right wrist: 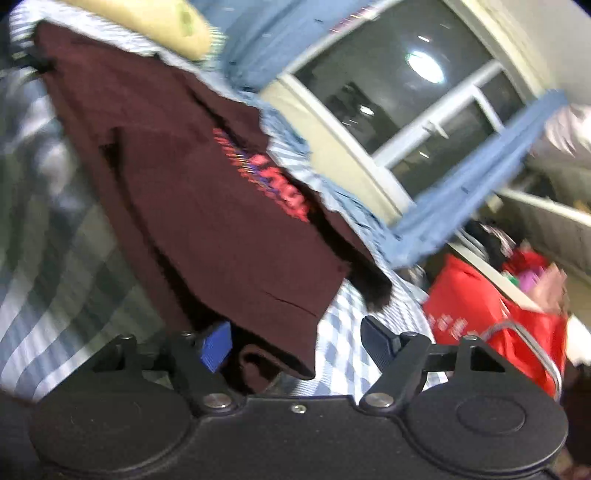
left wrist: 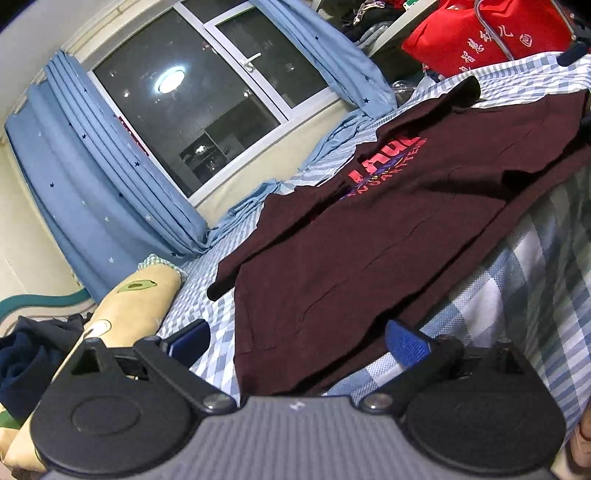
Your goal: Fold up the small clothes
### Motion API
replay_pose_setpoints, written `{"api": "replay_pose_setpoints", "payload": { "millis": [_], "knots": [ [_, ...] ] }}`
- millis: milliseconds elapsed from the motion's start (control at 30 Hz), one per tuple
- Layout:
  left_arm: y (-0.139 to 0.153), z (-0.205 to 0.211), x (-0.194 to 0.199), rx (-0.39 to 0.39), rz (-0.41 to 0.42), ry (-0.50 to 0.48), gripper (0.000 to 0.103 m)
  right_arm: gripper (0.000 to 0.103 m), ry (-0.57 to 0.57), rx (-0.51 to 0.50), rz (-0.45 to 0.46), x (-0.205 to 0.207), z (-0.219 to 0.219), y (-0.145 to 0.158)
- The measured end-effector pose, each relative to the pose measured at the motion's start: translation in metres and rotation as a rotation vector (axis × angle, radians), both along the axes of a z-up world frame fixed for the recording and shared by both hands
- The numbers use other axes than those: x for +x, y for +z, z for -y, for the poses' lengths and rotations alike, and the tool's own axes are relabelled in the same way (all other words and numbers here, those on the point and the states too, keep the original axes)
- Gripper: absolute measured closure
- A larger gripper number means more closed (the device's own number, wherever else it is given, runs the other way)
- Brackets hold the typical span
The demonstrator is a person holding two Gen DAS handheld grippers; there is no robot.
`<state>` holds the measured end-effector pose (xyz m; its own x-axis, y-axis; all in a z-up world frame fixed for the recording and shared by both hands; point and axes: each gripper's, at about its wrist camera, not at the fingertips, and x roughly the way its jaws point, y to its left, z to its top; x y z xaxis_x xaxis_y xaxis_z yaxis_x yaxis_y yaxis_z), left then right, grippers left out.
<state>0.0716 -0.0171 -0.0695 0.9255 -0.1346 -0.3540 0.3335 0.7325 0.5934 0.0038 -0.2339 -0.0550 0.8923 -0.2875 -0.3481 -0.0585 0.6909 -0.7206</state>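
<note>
A dark maroon T-shirt [left wrist: 369, 240] with a red and purple print lies spread on a blue-and-white checked bedsheet [left wrist: 517, 288]. My left gripper [left wrist: 295, 339] is open, its blue-padded fingers [left wrist: 406, 341] on either side of the shirt's near corner. In the blurred right wrist view the same shirt [right wrist: 221, 221] lies ahead. My right gripper [right wrist: 295, 343] is open, and a corner of the shirt lies between its fingers, against the left blue pad [right wrist: 216, 345].
A yellow pillow [left wrist: 122, 306] and a dark blue garment [left wrist: 22, 365] lie at the left. Blue curtains [left wrist: 92, 177] frame a dark window [left wrist: 199, 92]. Red bags [left wrist: 491, 33] stand beyond the bed; they also show in the right wrist view [right wrist: 491, 314].
</note>
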Motion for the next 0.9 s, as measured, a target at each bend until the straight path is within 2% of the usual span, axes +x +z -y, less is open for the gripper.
{"api": "replay_pose_setpoints", "payload": {
  "millis": [67,133,333,500,567,600,633,667,733,900],
  "knots": [
    [-0.001,-0.001,0.001,0.003,0.001,0.006,0.001,0.023,0.035,0.004,-0.028,-0.008,0.000,0.000],
    [-0.002,-0.004,0.001,-0.009,-0.007,0.014,0.001,0.015,0.062,0.024,-0.037,-0.014,-0.002,-0.002],
    [0.001,-0.007,0.007,-0.074,-0.045,0.051,0.000,0.015,0.067,0.084,-0.041,-0.009,-0.007,-0.011],
    [0.008,-0.012,0.013,-0.103,-0.085,0.044,0.000,0.017,0.088,-0.021,-0.070,0.007,-0.015,-0.024],
    [0.010,-0.012,0.012,-0.087,-0.069,0.035,0.000,0.026,0.066,-0.055,-0.109,0.014,-0.014,-0.024],
    [0.009,-0.011,0.010,-0.066,-0.048,0.032,0.000,0.037,0.054,-0.043,-0.137,0.017,-0.013,-0.021],
    [0.007,-0.007,0.007,-0.036,-0.017,0.034,0.000,0.054,0.043,-0.019,-0.156,0.019,-0.012,-0.015],
    [0.005,-0.004,0.004,-0.002,0.017,0.041,0.000,0.059,0.023,-0.017,-0.150,0.019,-0.012,-0.011],
    [0.001,-0.001,-0.002,0.027,0.054,0.032,0.000,0.084,0.006,-0.007,-0.148,0.018,-0.009,-0.002],
    [-0.001,0.002,-0.005,-0.019,0.011,-0.007,0.000,0.089,0.008,0.139,-0.082,0.014,0.001,0.029]
  ]
}}
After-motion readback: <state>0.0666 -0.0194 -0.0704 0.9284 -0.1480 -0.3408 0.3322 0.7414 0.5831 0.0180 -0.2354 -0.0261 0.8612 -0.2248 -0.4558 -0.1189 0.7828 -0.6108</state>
